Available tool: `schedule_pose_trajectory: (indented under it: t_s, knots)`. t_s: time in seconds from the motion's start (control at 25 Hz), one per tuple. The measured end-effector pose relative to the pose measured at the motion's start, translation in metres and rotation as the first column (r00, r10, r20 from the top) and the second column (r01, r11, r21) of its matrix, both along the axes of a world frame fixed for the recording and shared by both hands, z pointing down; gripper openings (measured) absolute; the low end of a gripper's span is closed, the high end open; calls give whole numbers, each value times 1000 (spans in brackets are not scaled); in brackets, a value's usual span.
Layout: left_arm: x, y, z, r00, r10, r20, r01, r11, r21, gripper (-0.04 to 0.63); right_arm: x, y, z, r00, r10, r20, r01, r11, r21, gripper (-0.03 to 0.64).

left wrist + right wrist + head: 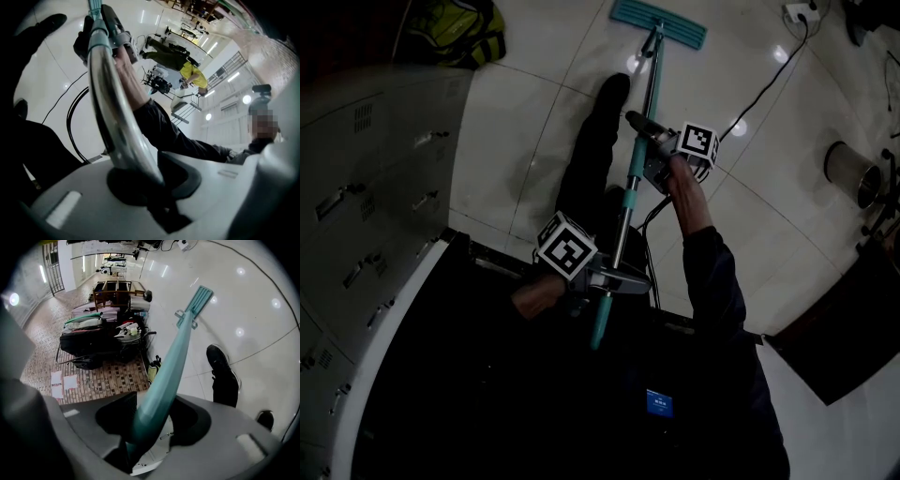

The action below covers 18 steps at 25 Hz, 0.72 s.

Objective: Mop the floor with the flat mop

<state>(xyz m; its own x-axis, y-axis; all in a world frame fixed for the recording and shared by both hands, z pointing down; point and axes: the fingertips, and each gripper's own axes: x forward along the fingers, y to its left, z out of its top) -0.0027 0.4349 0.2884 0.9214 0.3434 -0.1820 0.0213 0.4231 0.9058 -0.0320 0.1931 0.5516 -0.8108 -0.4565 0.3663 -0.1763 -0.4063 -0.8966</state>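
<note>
At the far left of the head view stands a bank of grey drawers (366, 187), and beyond it a yellow-green bag (455, 33) lies at the edge of the glossy white tiled floor (525, 112). Toward the middle, the left gripper (611, 279) grips the flat mop (630, 187) close to the near end of its handle (619, 234). Its own view shows both jaws pressed tight against the silver part of the pole, with nothing else between them. A dark trouser leg ending in a black shoe (614, 89) stands on the tiles just left of the handle. The handle runs away from the person to the teal mop head (659, 23), which lies flat on the floor near the top of the frame. Further along the pole, nearer the mop head, the right gripper (645, 139) is closed on the teal stretch of the handle. Its view looks down the shaft to the mop head, with a heap of bags (103, 336) off to the left on a patterned floor. To the right, a black cable (764, 89) crosses the tiles to a white power strip (800, 11). A metal bin (851, 173) stands near the right edge.
</note>
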Motion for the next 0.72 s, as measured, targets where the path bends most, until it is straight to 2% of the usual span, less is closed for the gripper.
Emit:
schedule_pose_trajectory:
  t_s: [0.24, 0.48, 0.72]
  knots:
    - [17, -94, 0, 1000, 8, -5, -8, 1000, -13, 67, 21, -91, 4, 1000, 25, -12, -25, 1000, -5, 210]
    - [42, -189, 2, 999, 36, -25, -36, 999, -15, 67, 49, -188, 5, 1000, 4, -26, -4, 1000, 0, 216]
    - [56, -253, 5, 998, 49, -39, -50, 998, -25, 66, 66, -255, 8, 1000, 4, -25, -3, 1000, 11, 218]
